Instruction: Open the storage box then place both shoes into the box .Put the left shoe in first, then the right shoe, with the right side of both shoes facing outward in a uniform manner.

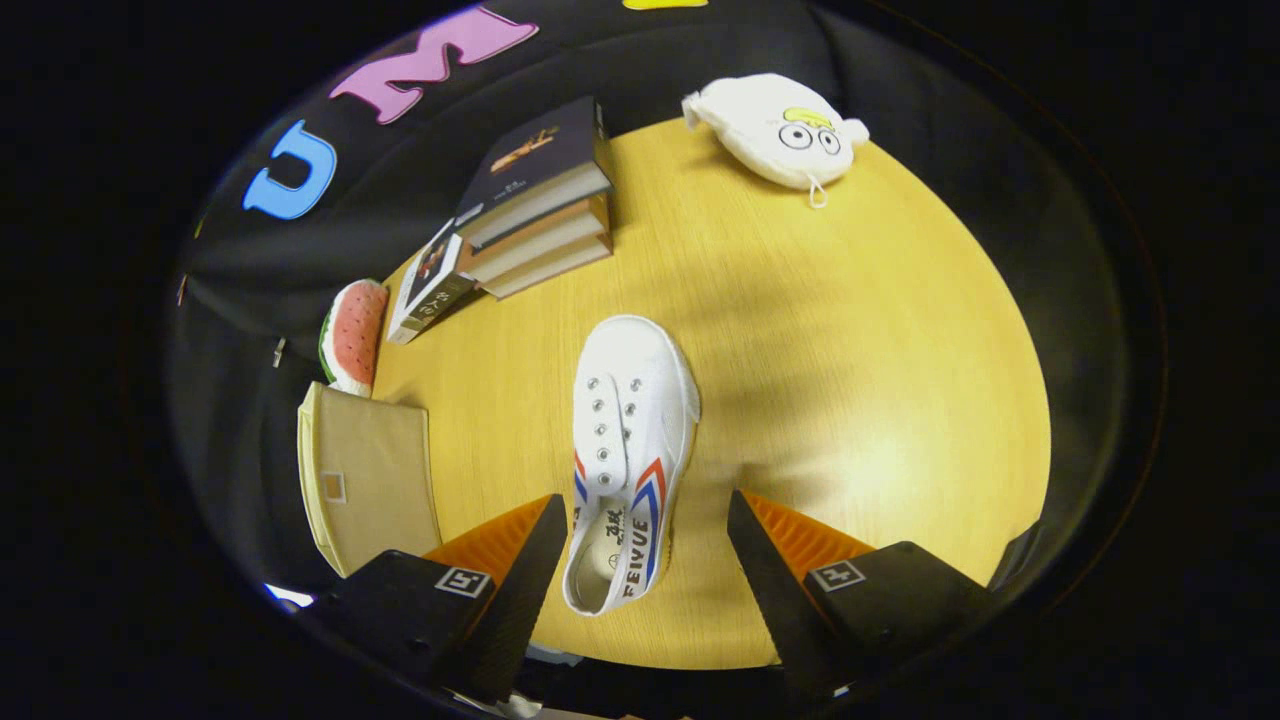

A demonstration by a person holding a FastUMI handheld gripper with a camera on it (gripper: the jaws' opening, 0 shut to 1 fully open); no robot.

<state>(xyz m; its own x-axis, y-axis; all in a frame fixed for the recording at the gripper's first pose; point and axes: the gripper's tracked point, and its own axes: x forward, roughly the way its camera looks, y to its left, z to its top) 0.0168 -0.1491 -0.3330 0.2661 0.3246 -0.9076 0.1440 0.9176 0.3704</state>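
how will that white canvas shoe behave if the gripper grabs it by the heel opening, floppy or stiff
The white shoe looks like thin, unlaced canvas, so its collar will probably fold under a pinch. The rubber sole should keep the bottom fairly stiff, so the toe may droop only slightly. It seems light and sits flat on the table, unlikely to roll. The gripper is open, fingers either side of the heel.

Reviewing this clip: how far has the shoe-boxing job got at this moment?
Done: apparently nothing; no shoe can be seen in the beige fabric storage box, and whether its top is open is unclear. In hand: the gripper is open, its fingers straddling the heel of the white canvas shoe with red and blue stripes on the yellow wooden table, not touching it. Left: gripping and boxing both shoes.
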